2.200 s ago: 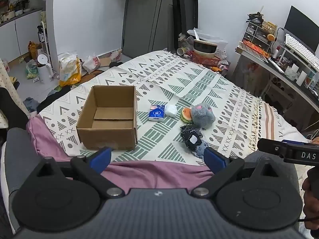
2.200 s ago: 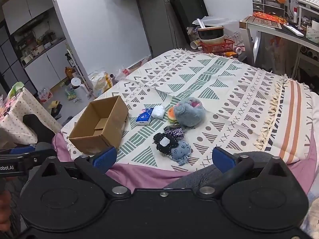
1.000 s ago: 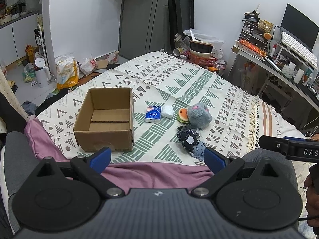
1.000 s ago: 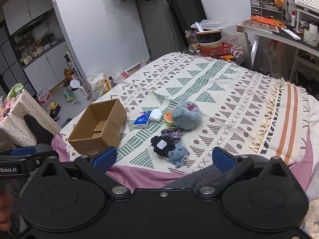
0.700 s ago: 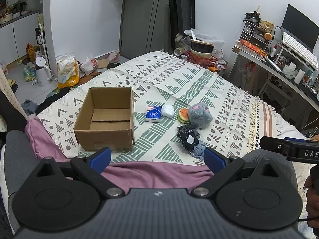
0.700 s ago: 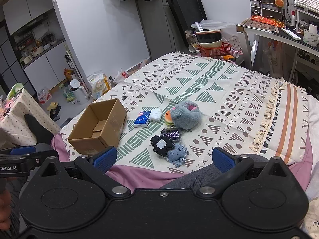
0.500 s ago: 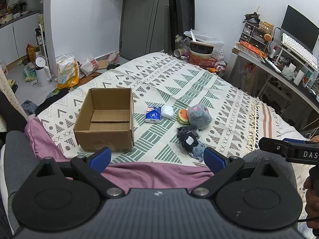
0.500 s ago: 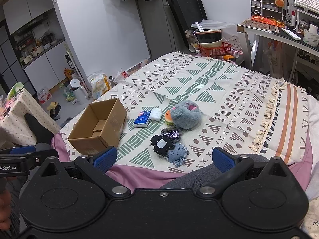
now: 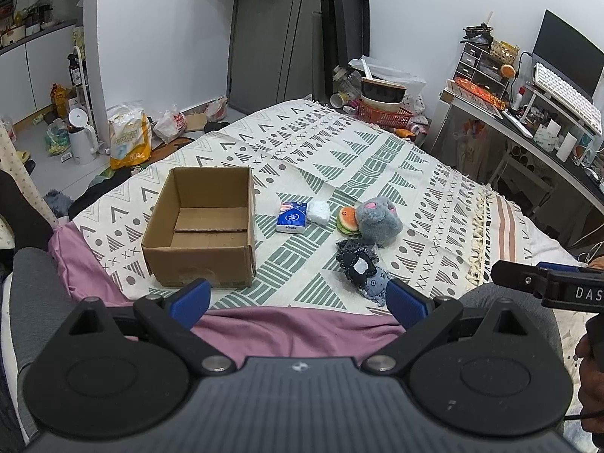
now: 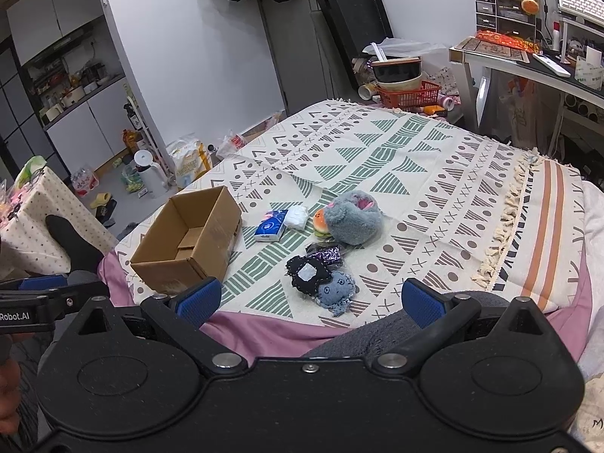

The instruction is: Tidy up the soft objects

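Left gripper [image 9: 298, 302]: held low over the person's lap at the near edge of the bed, pointing toward the far edge; blue pads spread wide, nothing between them.
Right gripper [image 10: 311, 298]: same low pose beside it, released, its pads wide apart and empty.
Cardboard box [image 9: 204, 222]: open and empty, at the near left corner of the patterned blanket [image 9: 377, 158].
Tissue pack [image 9: 291, 217]: just right of the box, lying flat, with a white wad [image 9: 318, 212] touching its right end.
Burger toy [image 9: 347, 220]: right of the wad, pressed against the grey plush [image 9: 378, 220].
Dark fabric pieces [image 9: 358, 264]: nearer the near edge than the plush, with a blue denim octopus [image 10: 336, 287] against them.
Left view only: the right gripper's side bar at the right edge, and a hand [image 9: 592, 370] below it.
Right view only: the left gripper's bar at the left edge, a socked foot [image 10: 73, 243], and the denim octopus in full, which the left view's right pad partly covers.
Change from earlier frames: box and soft things lie where they did; both grippers stay open, with only a slight drift of the views.
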`<state>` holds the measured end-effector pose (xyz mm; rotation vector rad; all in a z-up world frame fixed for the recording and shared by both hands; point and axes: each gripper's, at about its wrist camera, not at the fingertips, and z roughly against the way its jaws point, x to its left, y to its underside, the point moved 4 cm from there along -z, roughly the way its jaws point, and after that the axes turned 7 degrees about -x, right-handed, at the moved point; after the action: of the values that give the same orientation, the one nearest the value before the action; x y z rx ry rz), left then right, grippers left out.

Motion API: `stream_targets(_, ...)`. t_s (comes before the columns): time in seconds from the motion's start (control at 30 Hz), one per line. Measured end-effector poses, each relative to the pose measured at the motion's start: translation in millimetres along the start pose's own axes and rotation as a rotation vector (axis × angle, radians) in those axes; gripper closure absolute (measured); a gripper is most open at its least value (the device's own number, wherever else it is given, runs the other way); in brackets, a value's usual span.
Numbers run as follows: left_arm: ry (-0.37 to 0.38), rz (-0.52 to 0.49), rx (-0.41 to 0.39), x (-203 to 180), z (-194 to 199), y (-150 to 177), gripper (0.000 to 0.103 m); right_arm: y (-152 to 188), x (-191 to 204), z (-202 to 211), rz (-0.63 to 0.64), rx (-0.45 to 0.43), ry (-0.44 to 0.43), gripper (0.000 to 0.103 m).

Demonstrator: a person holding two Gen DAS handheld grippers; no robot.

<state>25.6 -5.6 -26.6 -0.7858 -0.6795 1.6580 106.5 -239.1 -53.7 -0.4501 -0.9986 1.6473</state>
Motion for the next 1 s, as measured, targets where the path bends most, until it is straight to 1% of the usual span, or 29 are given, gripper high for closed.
stream_targets(0.3,0.003,-0.002,0.000,0.5,1.8,1.8,0.004,0.5,-0.3,-1.1,-0.004,0.004,-0.003,0.000)
stream_targets(0.63,0.008,-0.001,0.010,-3.7,-3.5,3.9,0.004,3.3,-5.9,-10.9,-0.025,0.035,-0.037,0.000)
stream_targets(0.83,0.029,0.009,-0.005,-14.9,-21.2,-1.1,0.005,2.7,-13.1,-18.2,-0.030,0.044,-0.065,0.000)
stream_targets(1.0,0.044,0.024,0.000,-19.5,-40.1,-1.6,0.005,2.0,-23.0,-30.0,-0.039,0.057,-0.053,0.000)
